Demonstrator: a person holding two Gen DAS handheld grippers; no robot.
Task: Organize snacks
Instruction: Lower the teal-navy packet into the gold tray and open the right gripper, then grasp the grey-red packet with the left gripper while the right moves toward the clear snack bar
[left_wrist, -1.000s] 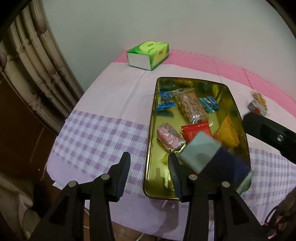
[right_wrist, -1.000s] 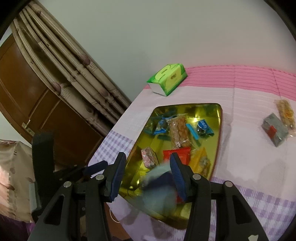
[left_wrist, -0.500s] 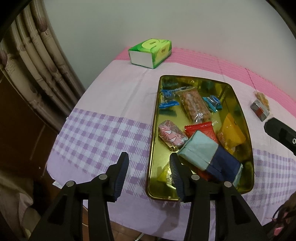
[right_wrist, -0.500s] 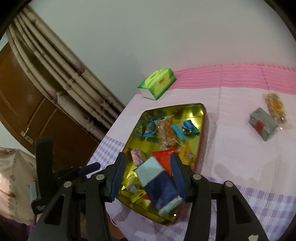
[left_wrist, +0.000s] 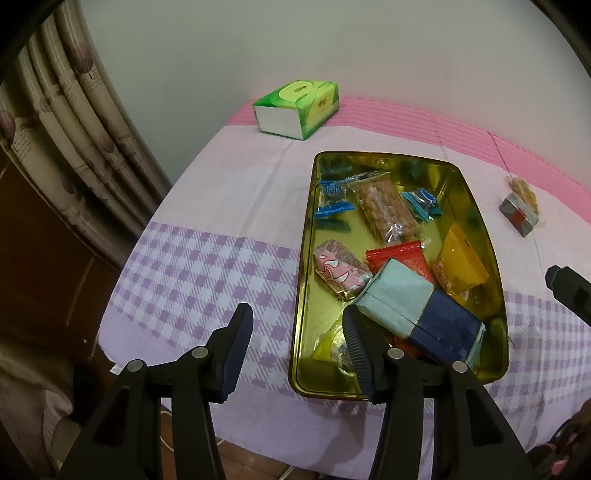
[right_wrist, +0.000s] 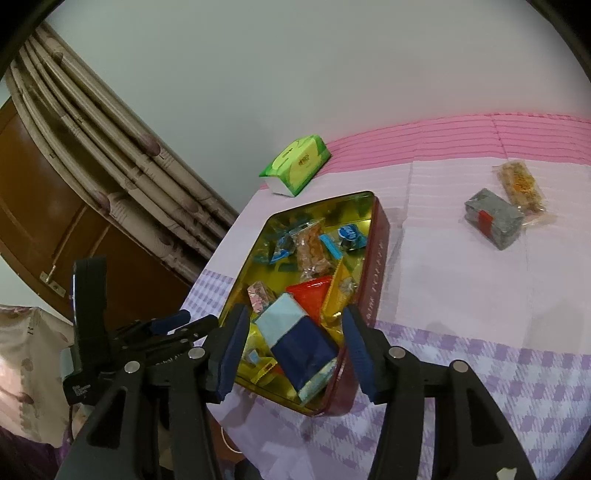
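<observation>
A gold tin holds several wrapped snacks. A pale-blue and navy packet lies on top of them at the near end. My left gripper is open and empty above the tin's near left edge. My right gripper is open and empty, raised above the packet. A grey packet with a red band and a clear nut bar lie on the cloth to the right of the tin.
A green tissue box stands at the table's back left. Folded curtain and a brown door are left of the table. The table's near edge is just below the grippers.
The pale-blue and navy packet dropped from my right gripper into the tin and now rests on the other snacks. My right gripper has pulled back and up.
</observation>
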